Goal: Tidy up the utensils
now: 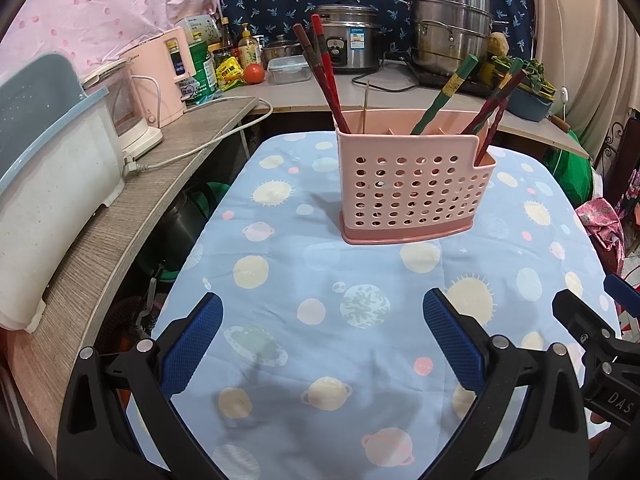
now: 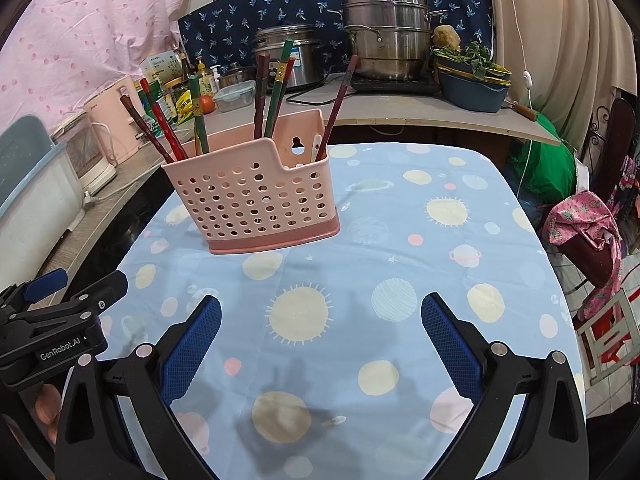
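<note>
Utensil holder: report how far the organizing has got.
Done: the chopsticks stand in the pink holder on the tablecloth. In hand: nothing; left tongs and right tongs are open and empty. Left: no loose utensils visible.

"GenRobot.AI" on left gripper (image 2: 60,292) body, near left; "DAS" on right gripper (image 1: 600,308) body, near right.
</note>
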Tool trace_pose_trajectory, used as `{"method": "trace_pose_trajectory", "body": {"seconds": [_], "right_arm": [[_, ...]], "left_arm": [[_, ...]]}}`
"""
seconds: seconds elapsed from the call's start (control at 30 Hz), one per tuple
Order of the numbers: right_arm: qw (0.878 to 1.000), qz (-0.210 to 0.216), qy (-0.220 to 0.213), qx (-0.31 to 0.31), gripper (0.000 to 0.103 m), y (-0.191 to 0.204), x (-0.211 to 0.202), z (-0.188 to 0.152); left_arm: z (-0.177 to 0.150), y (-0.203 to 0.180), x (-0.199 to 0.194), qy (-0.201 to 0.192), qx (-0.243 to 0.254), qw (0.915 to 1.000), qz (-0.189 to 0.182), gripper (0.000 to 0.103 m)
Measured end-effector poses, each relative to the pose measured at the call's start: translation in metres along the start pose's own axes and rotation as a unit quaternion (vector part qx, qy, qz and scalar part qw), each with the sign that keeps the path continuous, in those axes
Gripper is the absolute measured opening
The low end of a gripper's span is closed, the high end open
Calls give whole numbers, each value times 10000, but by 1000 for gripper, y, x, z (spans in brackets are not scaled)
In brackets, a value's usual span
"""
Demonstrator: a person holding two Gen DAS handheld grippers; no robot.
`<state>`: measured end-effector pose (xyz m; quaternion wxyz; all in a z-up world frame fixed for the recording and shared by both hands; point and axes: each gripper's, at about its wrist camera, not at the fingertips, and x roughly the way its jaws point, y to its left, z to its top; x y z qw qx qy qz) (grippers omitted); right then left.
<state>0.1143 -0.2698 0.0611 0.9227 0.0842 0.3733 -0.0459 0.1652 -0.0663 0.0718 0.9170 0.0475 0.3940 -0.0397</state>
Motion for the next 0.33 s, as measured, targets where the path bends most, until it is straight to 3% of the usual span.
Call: {"method": "trace_pose_trajectory", "body": {"seconds": [0.33], "right_arm": [[10000,15,25,7,97,-1,2,0]], "left_arm": [[1,1,0,-50,5,10000,28,96]]}}
